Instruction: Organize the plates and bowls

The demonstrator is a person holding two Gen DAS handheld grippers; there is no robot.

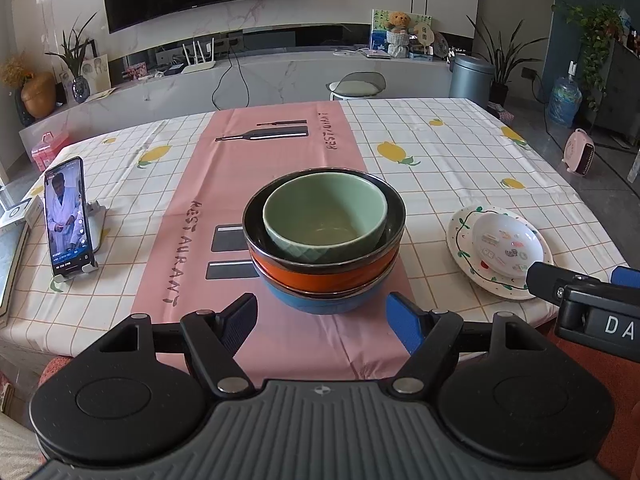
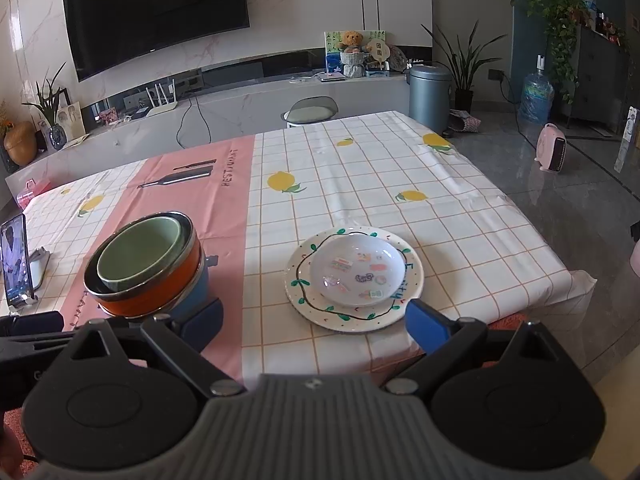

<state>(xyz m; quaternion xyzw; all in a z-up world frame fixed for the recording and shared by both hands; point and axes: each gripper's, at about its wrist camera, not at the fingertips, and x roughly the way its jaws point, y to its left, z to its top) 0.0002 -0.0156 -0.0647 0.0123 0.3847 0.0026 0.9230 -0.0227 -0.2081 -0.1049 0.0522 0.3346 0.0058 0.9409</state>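
A stack of bowls stands on the pink runner: a green bowl (image 1: 325, 216) nested in an orange bowl (image 1: 324, 268), on a blue bowl (image 1: 326, 300). My left gripper (image 1: 324, 320) is open just in front of the stack, holding nothing. To the right, a small white dish (image 2: 356, 274) with stickers sits on a white plate (image 2: 354, 316) painted with a green vine. My right gripper (image 2: 314, 322) is open, level with the plate's near rim, empty. The bowl stack (image 2: 146, 268) also shows left in the right wrist view.
A phone (image 1: 68, 218) on a stand plays a video at the table's left. The checked tablecloth (image 2: 360, 184) with lemons covers the far half. A stool (image 1: 356, 86) stands behind the table; the table edge drops to the floor at right.
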